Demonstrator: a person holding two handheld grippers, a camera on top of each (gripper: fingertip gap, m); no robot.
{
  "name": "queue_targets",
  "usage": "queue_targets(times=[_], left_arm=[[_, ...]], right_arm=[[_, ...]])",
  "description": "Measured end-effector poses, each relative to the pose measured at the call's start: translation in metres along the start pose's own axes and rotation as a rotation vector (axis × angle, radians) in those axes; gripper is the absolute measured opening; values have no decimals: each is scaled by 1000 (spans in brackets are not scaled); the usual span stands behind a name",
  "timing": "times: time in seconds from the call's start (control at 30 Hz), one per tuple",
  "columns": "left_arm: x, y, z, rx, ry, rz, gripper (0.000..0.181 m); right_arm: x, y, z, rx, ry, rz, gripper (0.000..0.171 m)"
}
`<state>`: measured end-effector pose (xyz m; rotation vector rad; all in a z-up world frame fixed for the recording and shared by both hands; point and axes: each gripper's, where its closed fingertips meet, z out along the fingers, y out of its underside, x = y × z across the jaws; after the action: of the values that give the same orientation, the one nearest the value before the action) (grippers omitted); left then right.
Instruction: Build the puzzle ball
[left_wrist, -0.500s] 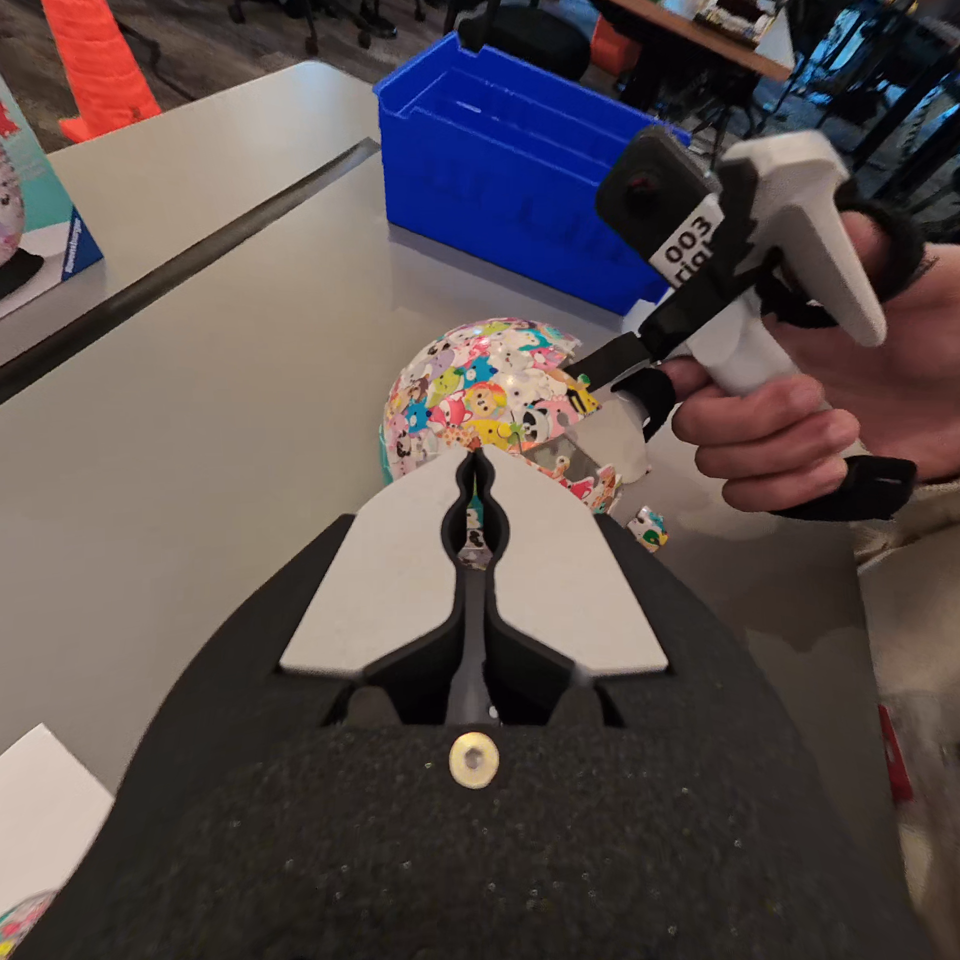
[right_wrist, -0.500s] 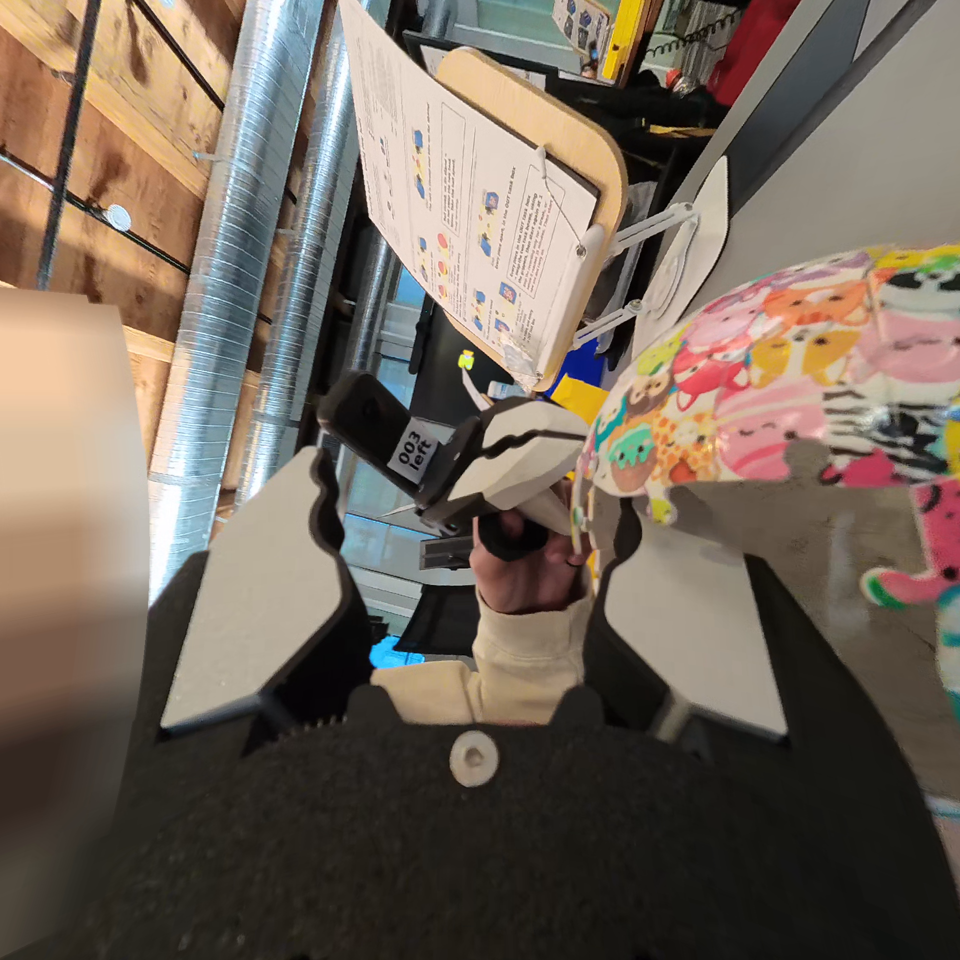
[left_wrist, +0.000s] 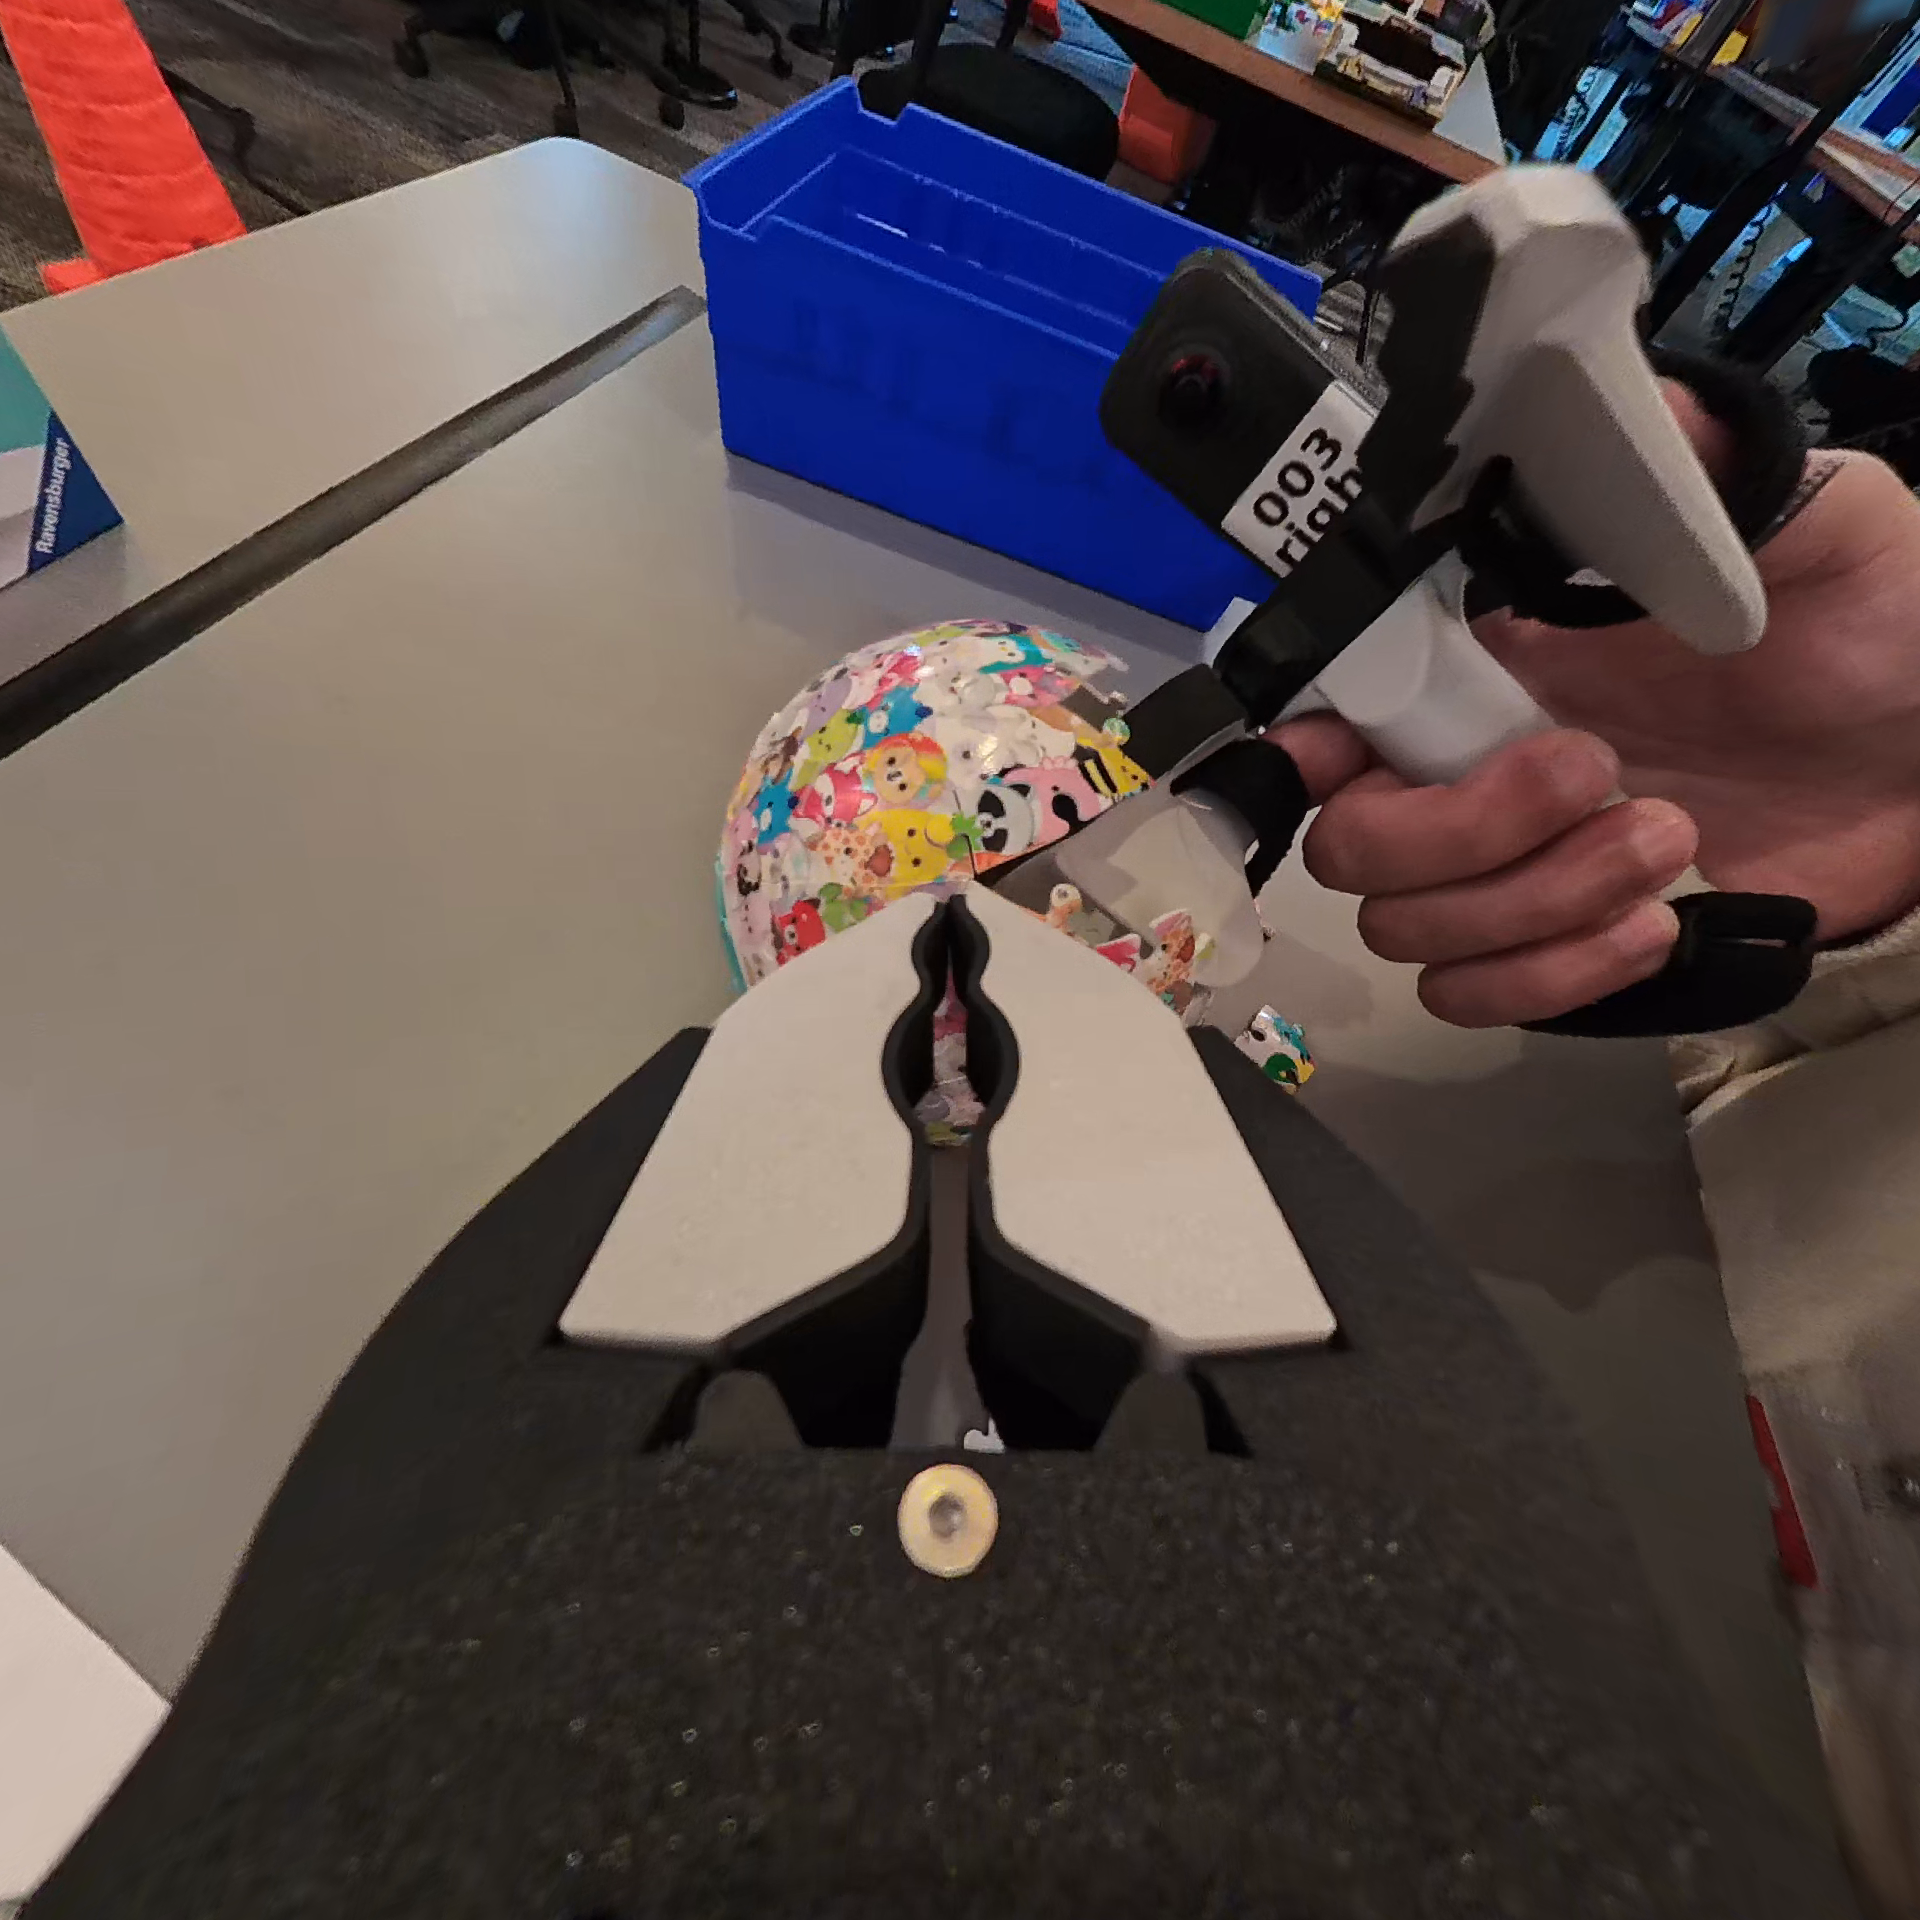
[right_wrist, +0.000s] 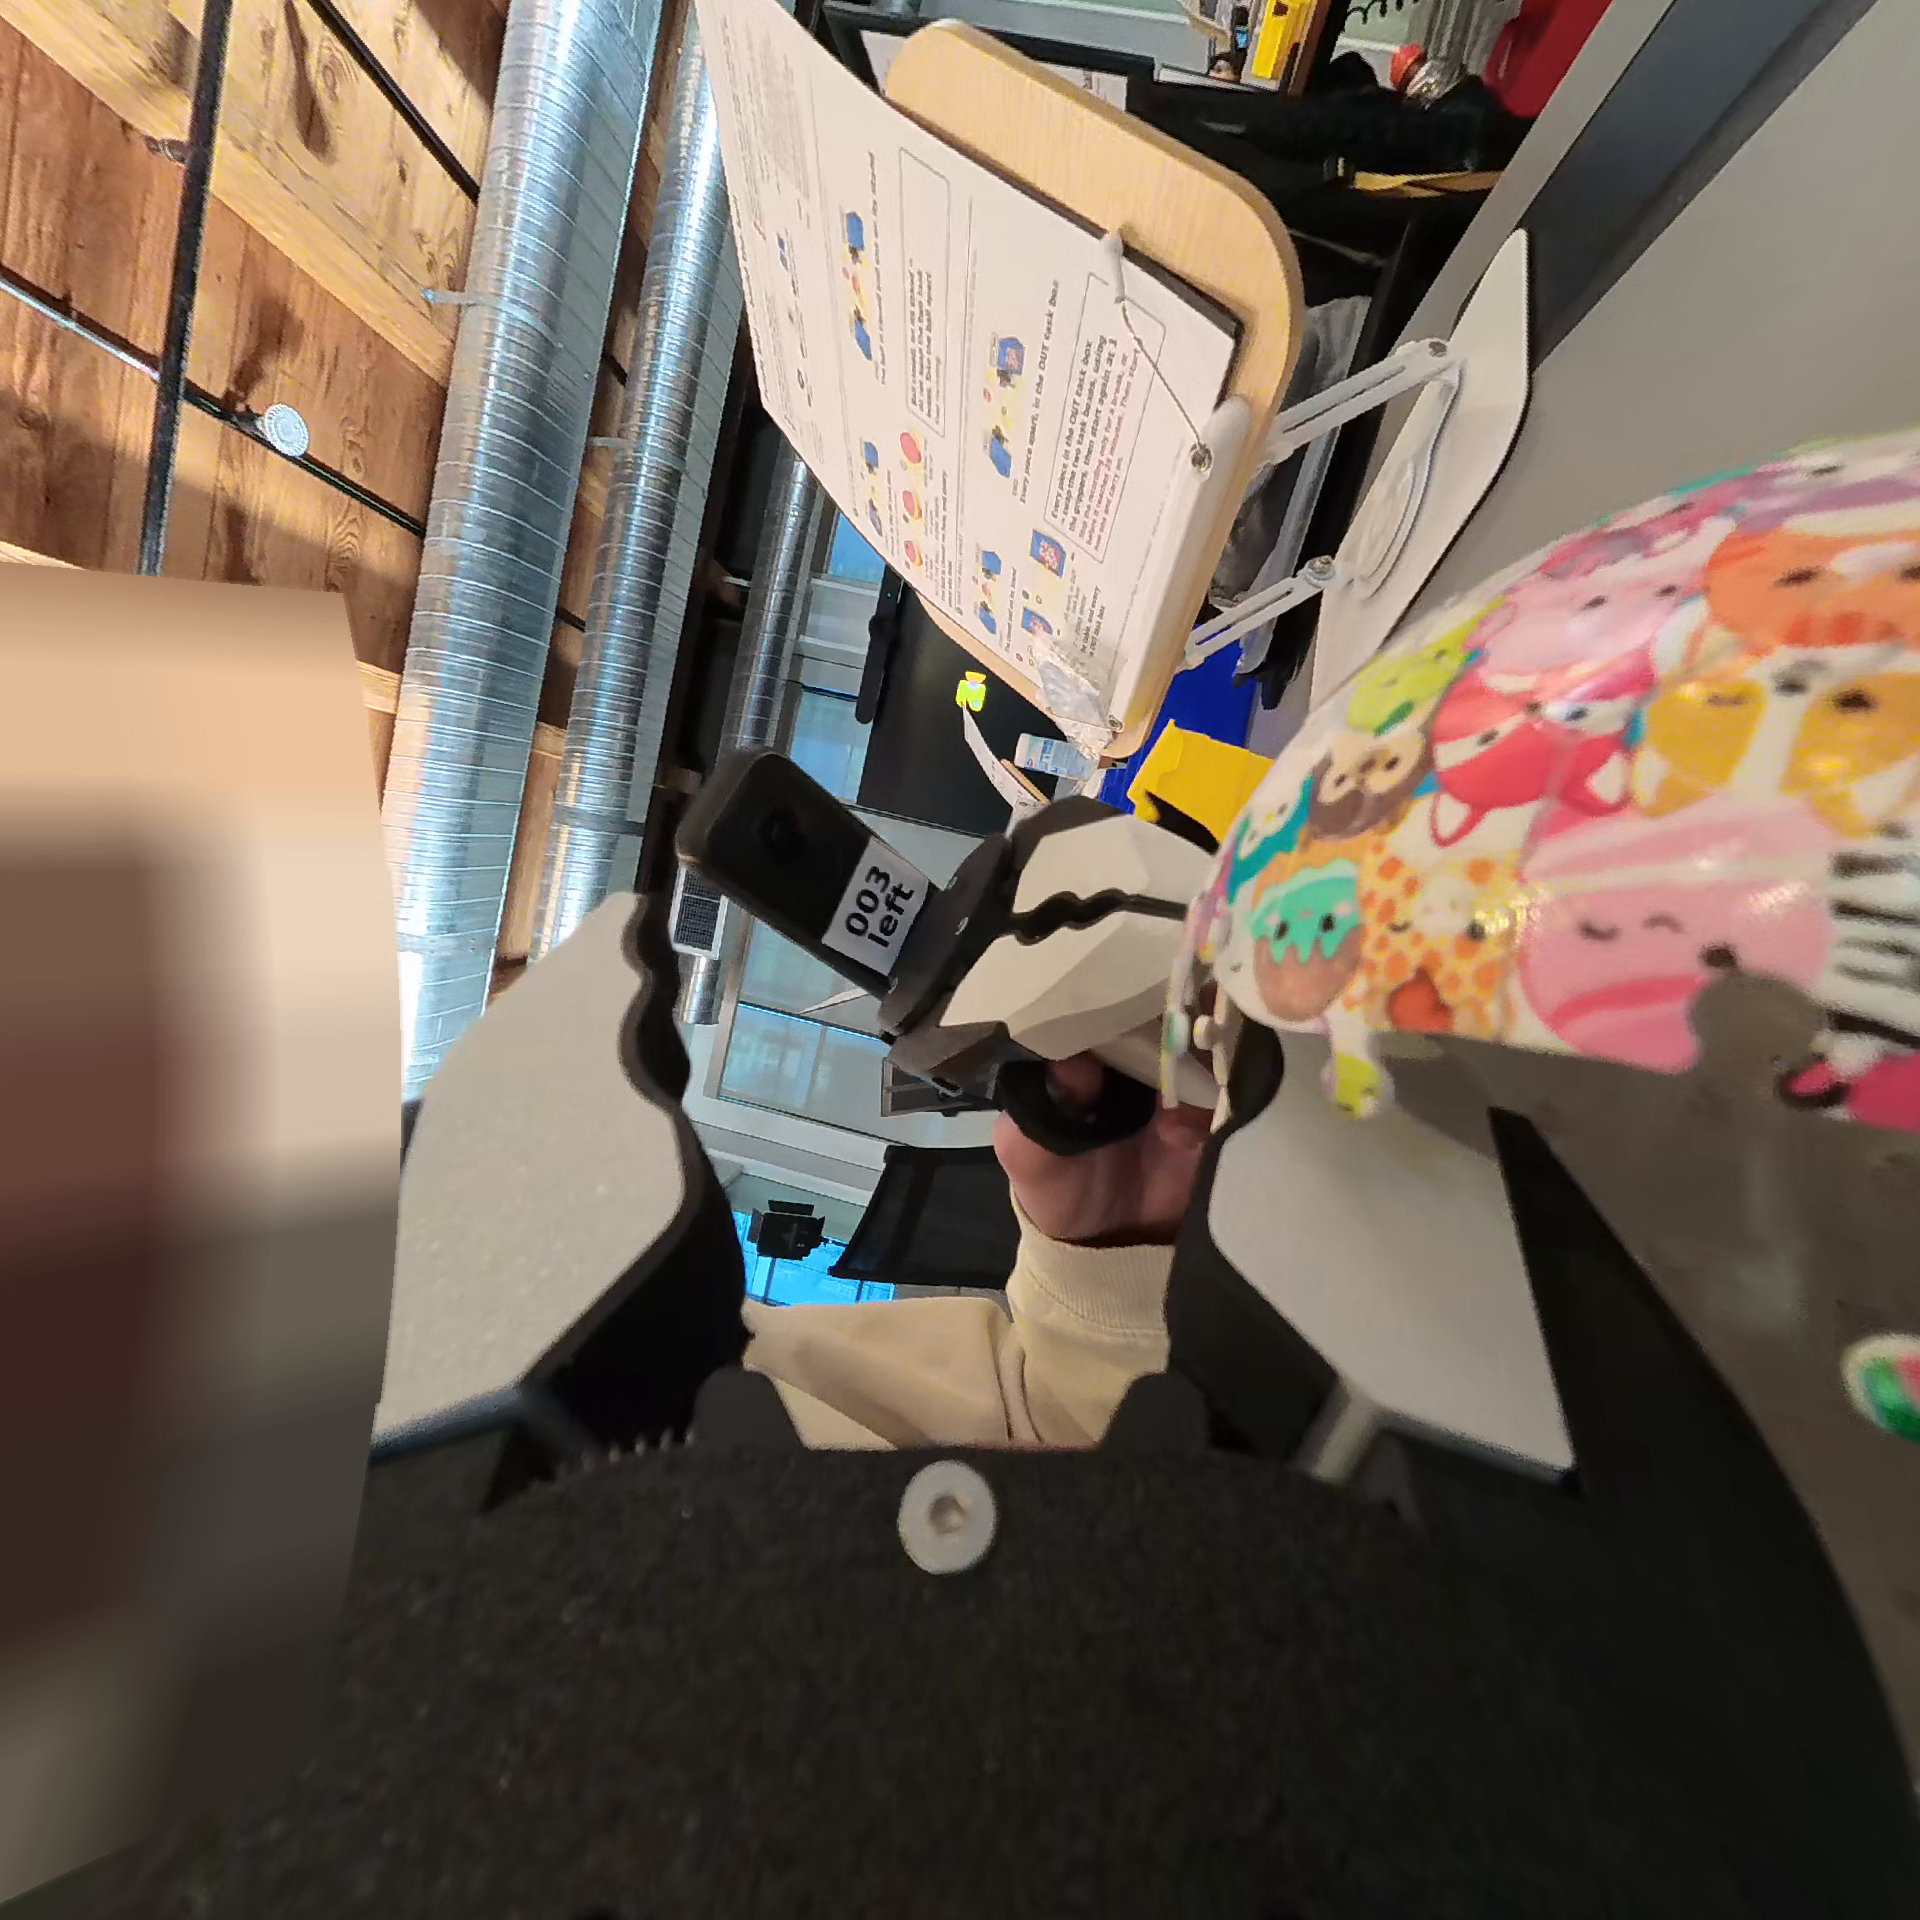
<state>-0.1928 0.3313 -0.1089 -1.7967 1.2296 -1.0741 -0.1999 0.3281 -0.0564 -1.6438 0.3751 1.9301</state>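
Note:
The puzzle ball (left_wrist: 914, 769) is a part-built dome of colourful cartoon-animal pieces, open on its right side, on the grey table (left_wrist: 416, 831). My left gripper (left_wrist: 951, 925) is shut on the dome's near rim; a bit of coloured piece shows in the gap between the fingers. My right gripper (left_wrist: 1132, 810) is open at the dome's open right edge, one finger above the shell and one at the opening. In the right wrist view the ball (right_wrist: 1621, 831) fills the right side, its rim by the right finger of my open right gripper (right_wrist: 935, 987). The shut left gripper (right_wrist: 1164, 935) meets that rim.
A loose puzzle piece (left_wrist: 1278, 1049) lies on the table right of my left gripper. A blue bin (left_wrist: 935, 343) stands behind the ball. The puzzle box (left_wrist: 42, 488) is at the far left. An instruction sheet on a wooden stand (right_wrist: 1039, 416) stands on the table's far side.
The right gripper has shifted slightly left, closer over the ball. The left gripper keeps its hold on the rim; both jaws stand as before.

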Motion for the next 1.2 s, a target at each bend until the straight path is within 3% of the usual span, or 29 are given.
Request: queue_targets(times=[1.2], left_arm=[[1, -18, 13, 12, 15, 7, 0]], right_arm=[[-5, -6, -3, 76, -24, -34, 108]])
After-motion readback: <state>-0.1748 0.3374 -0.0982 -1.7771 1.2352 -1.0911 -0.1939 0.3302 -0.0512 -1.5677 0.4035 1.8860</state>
